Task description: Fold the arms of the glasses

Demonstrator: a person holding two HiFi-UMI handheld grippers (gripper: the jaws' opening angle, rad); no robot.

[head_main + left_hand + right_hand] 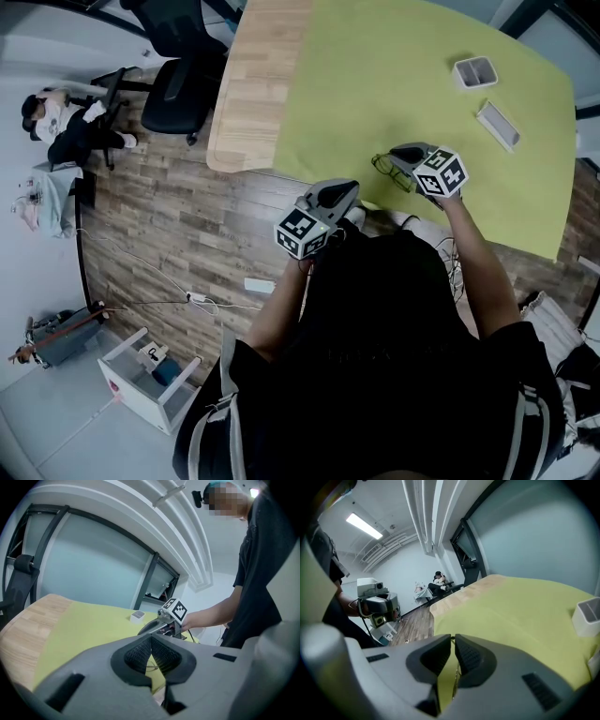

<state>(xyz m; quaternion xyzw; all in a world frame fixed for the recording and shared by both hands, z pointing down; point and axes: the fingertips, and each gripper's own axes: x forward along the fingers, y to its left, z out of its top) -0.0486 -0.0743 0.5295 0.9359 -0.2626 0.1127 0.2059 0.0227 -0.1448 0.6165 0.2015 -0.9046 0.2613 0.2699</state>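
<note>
Pinches a thin arm of the glasses point(381, 167) between the almost-touching jaws of the right gripper point(453, 639) near the front edge of the green mat point(394, 75), with the left gripper point(151, 637) close by on their left, jaws pressed together, empty.

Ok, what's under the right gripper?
The glasses lie on the green mat, a thin part pinched in the right gripper. The gripper covers the rest of the frame, so hinges can't be seen.

Room: wood-plank floor point(159, 225) lies beneath and left of the left gripper point(349, 192); a black office chair point(178, 84) stands beyond, beside the wooden worktop point(258, 84); a strip light point(365, 525) lights the ceiling.
</note>
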